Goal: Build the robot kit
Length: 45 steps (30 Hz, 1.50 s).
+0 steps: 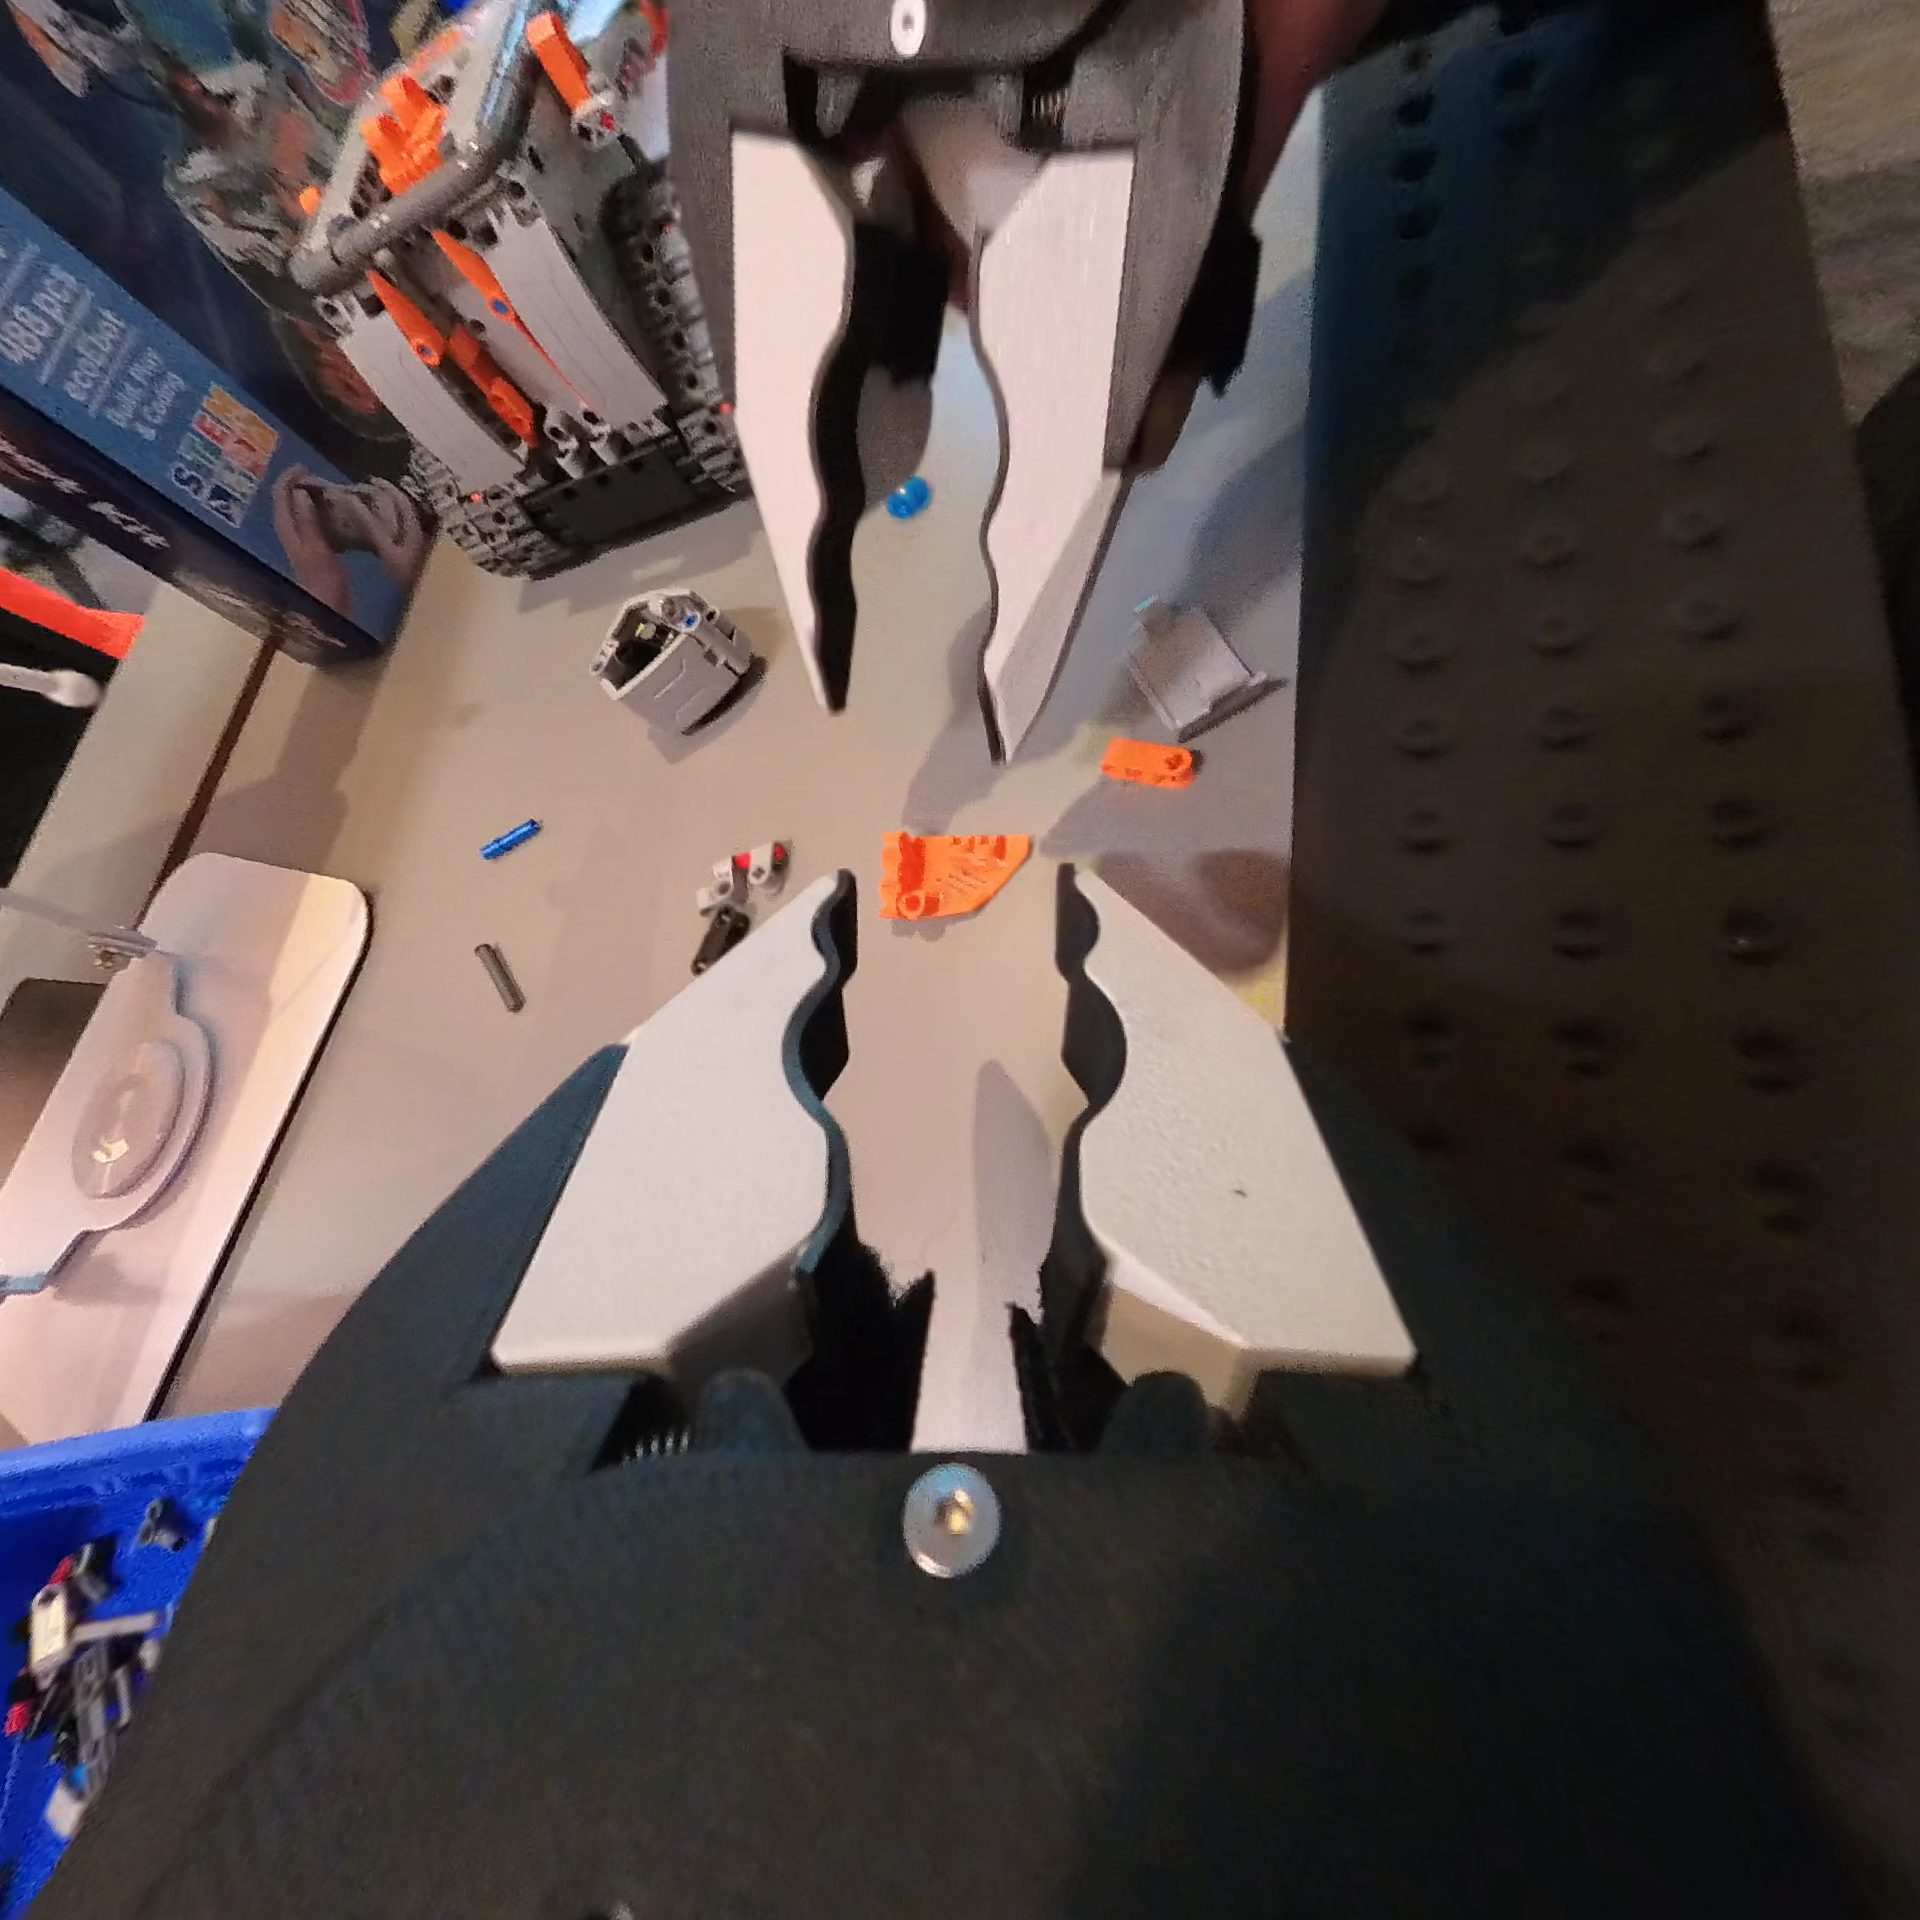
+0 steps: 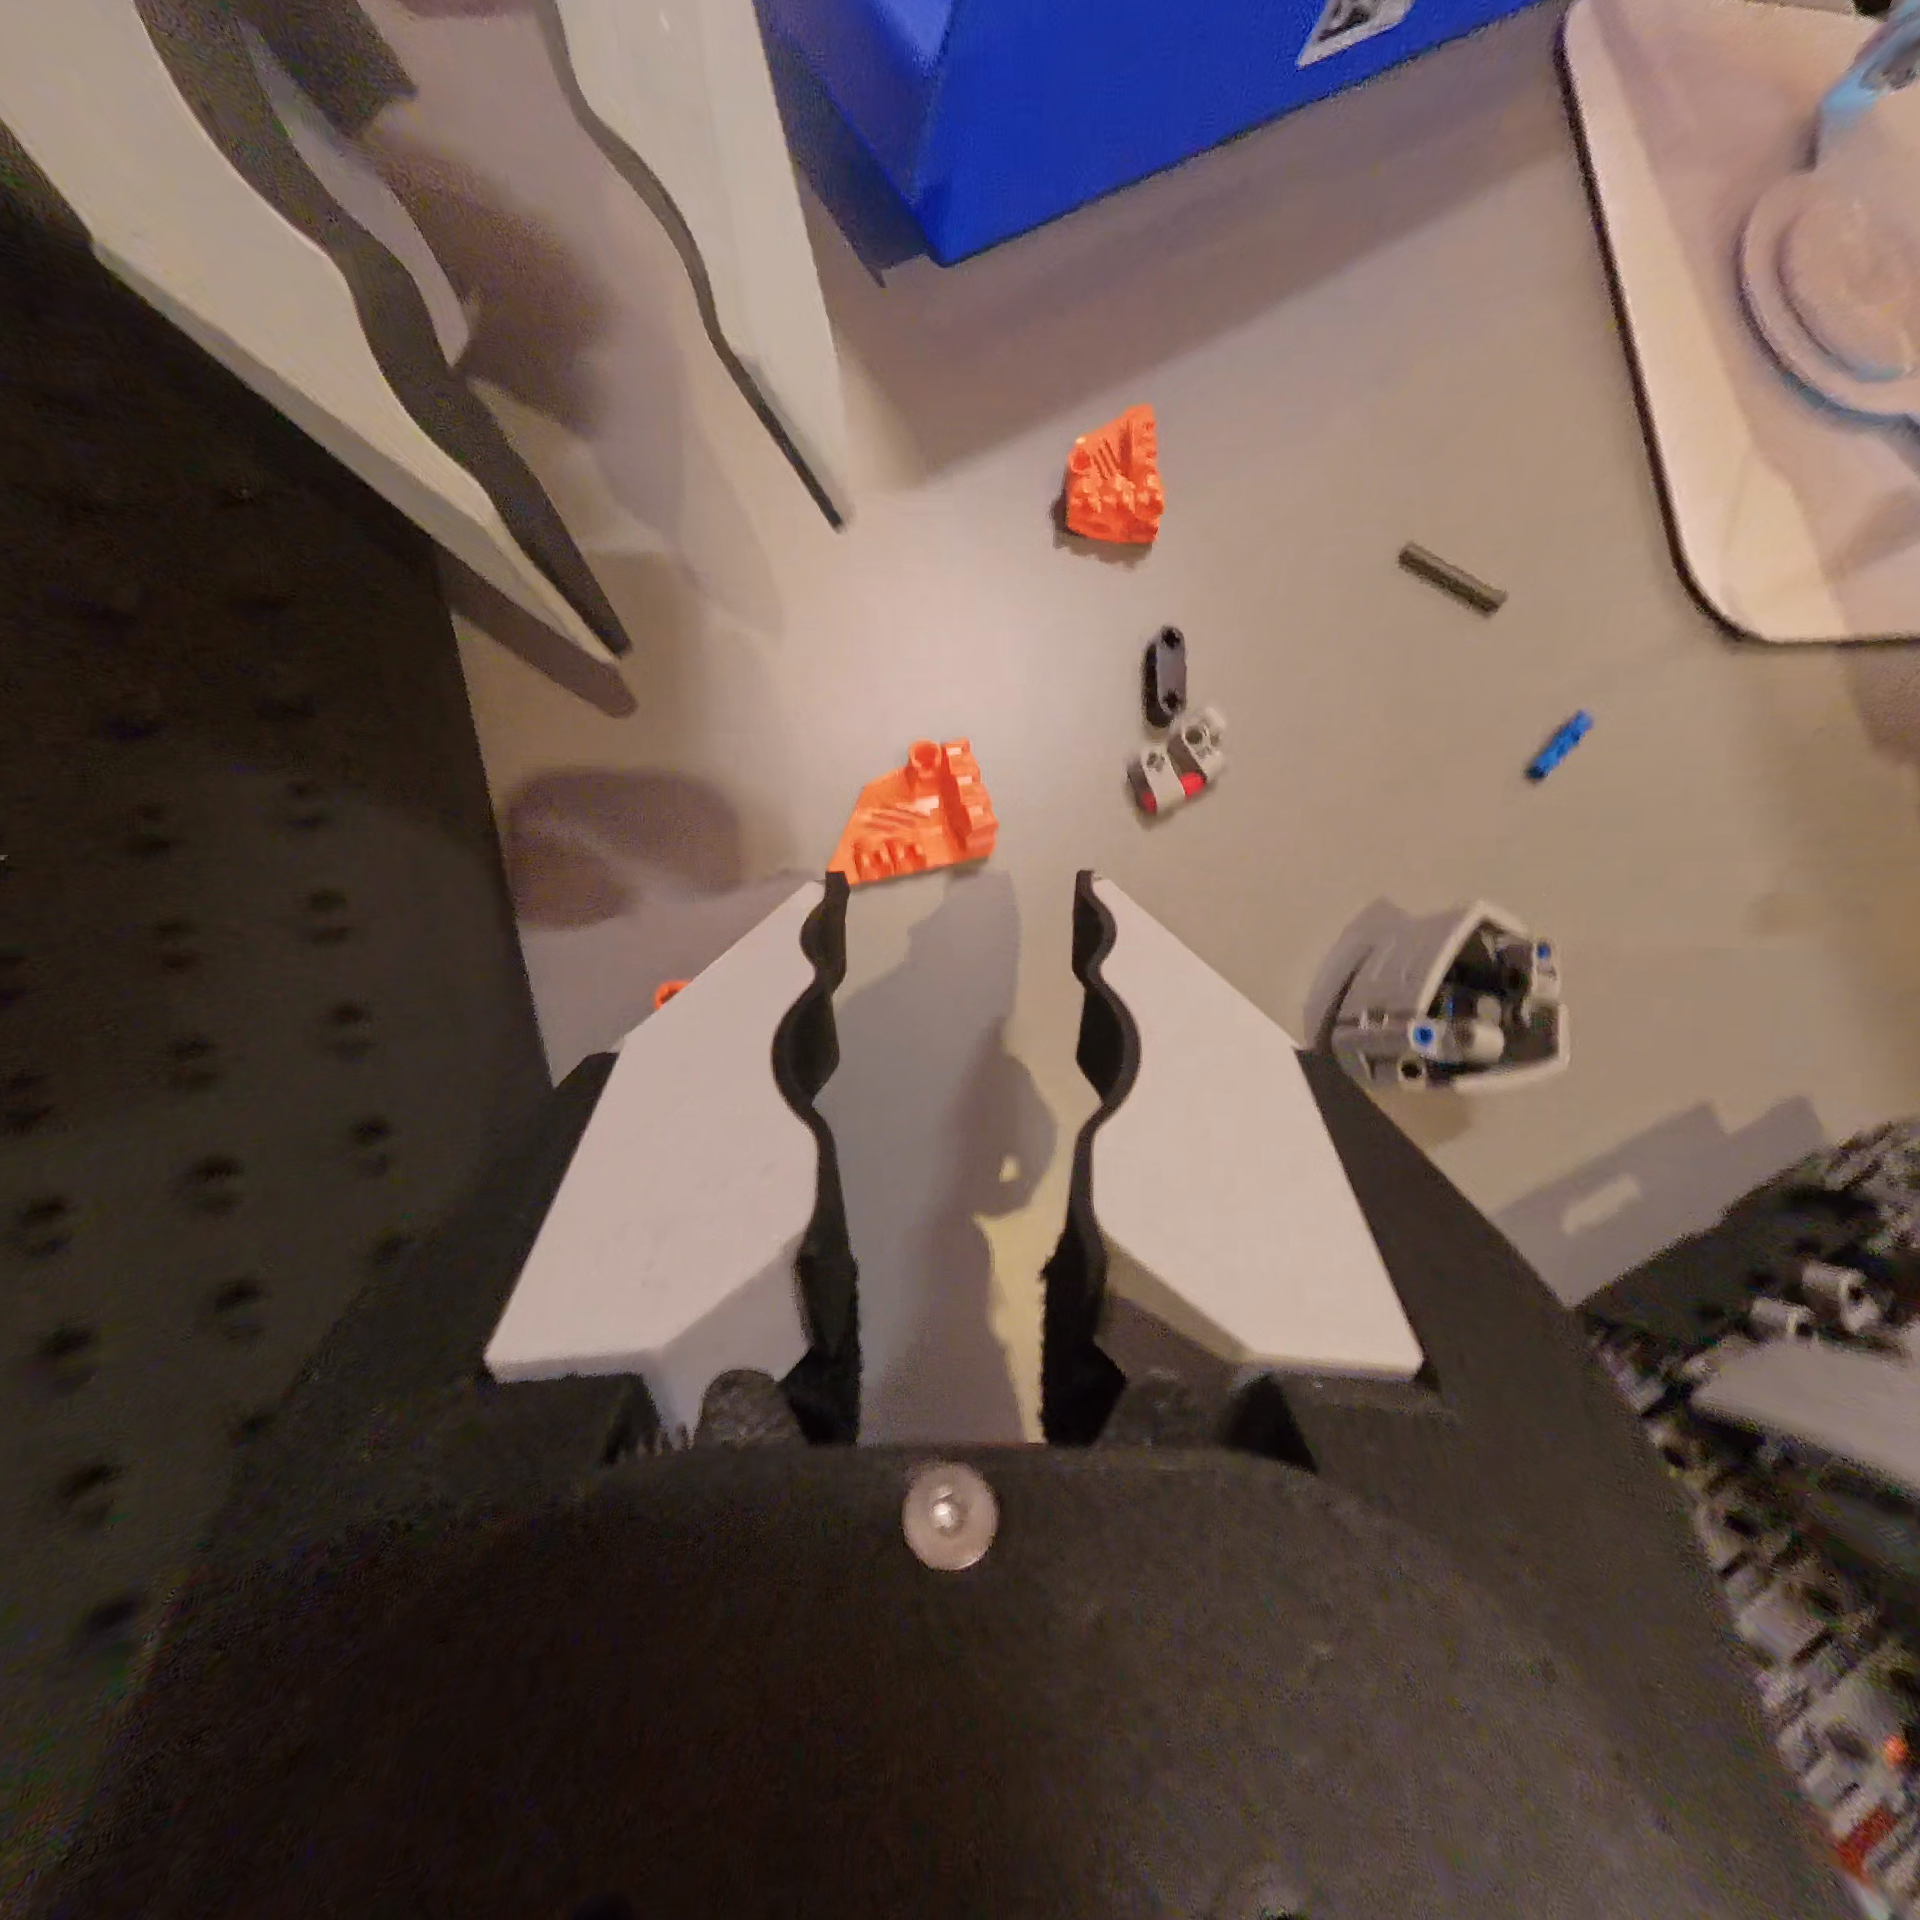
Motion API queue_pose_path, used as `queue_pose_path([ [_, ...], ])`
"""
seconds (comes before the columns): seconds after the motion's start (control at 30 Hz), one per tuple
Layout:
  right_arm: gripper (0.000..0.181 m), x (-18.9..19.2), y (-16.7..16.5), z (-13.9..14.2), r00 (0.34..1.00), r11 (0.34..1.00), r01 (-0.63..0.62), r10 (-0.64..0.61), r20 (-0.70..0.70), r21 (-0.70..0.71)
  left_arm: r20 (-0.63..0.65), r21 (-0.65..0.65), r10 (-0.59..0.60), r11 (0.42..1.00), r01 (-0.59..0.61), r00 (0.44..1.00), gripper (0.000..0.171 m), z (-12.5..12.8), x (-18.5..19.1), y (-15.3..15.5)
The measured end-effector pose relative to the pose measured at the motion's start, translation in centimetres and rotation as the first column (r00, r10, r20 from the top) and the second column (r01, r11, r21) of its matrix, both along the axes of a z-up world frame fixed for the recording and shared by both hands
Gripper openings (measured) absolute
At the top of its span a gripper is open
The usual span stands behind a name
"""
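Closest to the lens, the left gripper (image 1: pixel 956 878) has its jaws apart and empty, tips just short of the orange wedge (image 1: pixel 951 873). Left of the wedge lie a blue pin (image 1: pixel 509 840) and a grey-and-red connector (image 1: pixel 750 871); right of it, a small orange piece (image 1: pixel 1148 762). The right gripper (image 2: pixel 956 881), jaws also apart and empty, faces the wedge from its far side. Being flat, the wedge likely offers only its edges to pinch. Only the right wrist view shows a second orange wedge (image 2: pixel 1112 478) beyond it.
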State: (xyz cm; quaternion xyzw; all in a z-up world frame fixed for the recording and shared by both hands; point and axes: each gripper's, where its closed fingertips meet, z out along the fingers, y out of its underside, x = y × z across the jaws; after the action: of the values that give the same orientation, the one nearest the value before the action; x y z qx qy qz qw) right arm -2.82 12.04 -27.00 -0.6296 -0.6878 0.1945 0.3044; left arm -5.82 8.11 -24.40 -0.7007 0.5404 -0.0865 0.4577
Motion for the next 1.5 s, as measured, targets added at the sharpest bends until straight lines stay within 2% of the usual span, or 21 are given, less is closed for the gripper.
queue_pose_path([
  [0.1, 0.043, -1.7, 0.4, 0.2, 0.999, 0.999, -0.028, 0.027, 0.019, 0.039, 0.034, 0.052, 0.03, 0.998, -0.032, 0.999, 0.033, 0.2, 0.2, 0.6],
  [0.23, 0.041, -2.9, 1.0, 0.4, 0.999, 0.999, -0.04, 0.04, -0.001, 0.003, 0.04, 0.086, 0.053, 0.995, -0.056, 0.998, 0.032, 0.6, 0.2, 1.5],
  [0.4, 0.036, -2.8, 1.6, -0.6, 0.999, 0.998, -0.037, 0.038, 0.01, -0.053, 0.022, 0.119, 0.09, 0.989, -0.092, 0.996, 0.031, 1.0, -0.1, 2.4],
  [0.57, 0.034, -2.5, 1.5, -1.5, 0.998, 0.996, -0.05, 0.053, 0.035, -0.08, 0.061, 0.12, 0.129, 0.983, -0.135, 0.99, 0.031, 1.7, -0.9, 2.9],
  [0.9, 0.016, -1.9, 0.9, -3.1, 0.994, 0.988, -0.064, 0.075, 0.076, -0.138, 0.023, 0.102, 0.073, 0.992, -0.075, 0.997, 0.031, 0.7, 0.2, 2.0],
  [1.03, 0.007, -1.8, 0.7, -2.9, 0.995, 0.985, -0.07, 0.08, 0.06, -0.158, 0.031, 0.097, 0.062, 0.993, -0.065, 0.998, 0.031, 0.6, 0.3, 1.7],
  [1.23, 0.013, -1.4, 1.7, -1.8, 1.0, 0.984, -0.026, 0.028, 0.009, -0.174, -0.004, 0.09, 0.047, 0.995, -0.046, 0.999, 0.031, -0.3, -0.1, 0.9],
  [1.5, 0.026, -1.8, 3.7, 0.1, 0.996, 0.986, 0.043, -0.054, -0.064, -0.162, 0.031, 0.078, 0.062, 0.995, -0.064, 0.998, 0.03, -0.9, -0.8, -0.1],
])
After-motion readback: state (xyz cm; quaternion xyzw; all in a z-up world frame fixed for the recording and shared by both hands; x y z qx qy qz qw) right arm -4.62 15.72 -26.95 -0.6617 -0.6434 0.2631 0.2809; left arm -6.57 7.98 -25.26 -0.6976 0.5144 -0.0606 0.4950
